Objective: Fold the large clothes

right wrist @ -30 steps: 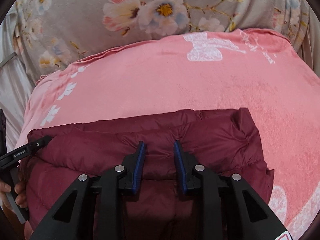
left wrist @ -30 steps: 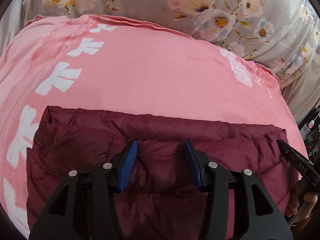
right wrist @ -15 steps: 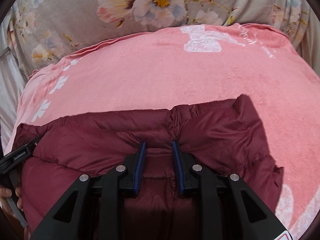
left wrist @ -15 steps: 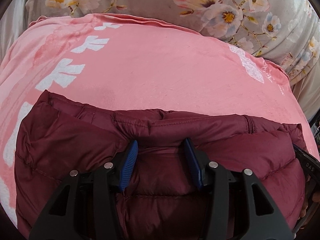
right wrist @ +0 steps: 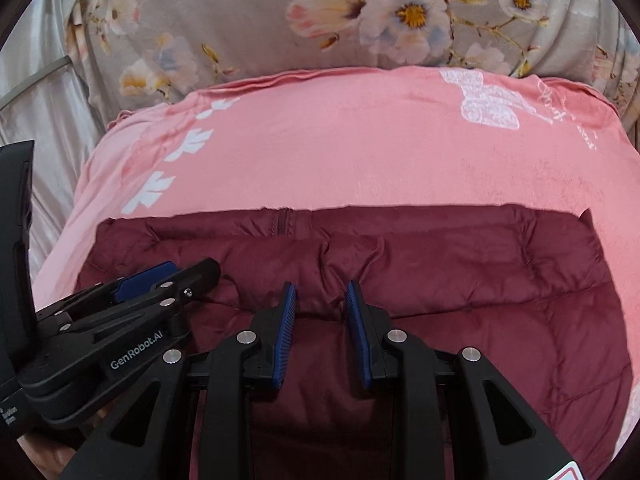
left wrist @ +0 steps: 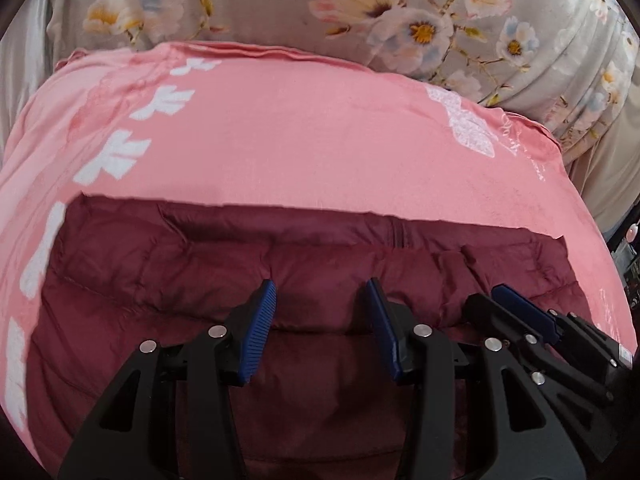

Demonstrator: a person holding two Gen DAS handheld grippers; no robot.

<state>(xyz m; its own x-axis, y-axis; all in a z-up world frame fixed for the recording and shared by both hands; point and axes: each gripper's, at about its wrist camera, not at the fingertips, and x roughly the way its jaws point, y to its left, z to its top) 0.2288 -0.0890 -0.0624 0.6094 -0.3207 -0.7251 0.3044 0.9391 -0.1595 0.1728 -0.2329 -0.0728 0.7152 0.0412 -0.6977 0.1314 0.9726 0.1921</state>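
A maroon quilted puffer jacket [left wrist: 168, 280] lies folded on a pink blanket [left wrist: 304, 136], its zipper end at the far edge. It also shows in the right wrist view [right wrist: 460, 276]. My left gripper [left wrist: 322, 294] is open just above the jacket, nothing between its blue pads. My right gripper [right wrist: 321, 296] is open, jaws a little narrower, also over the jacket. The right gripper shows at the right of the left wrist view [left wrist: 504, 304], and the left gripper at the left of the right wrist view [right wrist: 176, 274]. The two grippers are close side by side.
The pink blanket [right wrist: 360, 152] with white prints covers a bed; a grey floral sheet [right wrist: 360, 20] lies beyond it. A pale curtain [right wrist: 48, 92] hangs at far left. The person's hand [right wrist: 44, 456] shows at the lower left.
The folded jacket has been laid flatter, its far edge now straight. Both grippers have drawn closer together, each now seen in the other's view. The right jaws have opened slightly.
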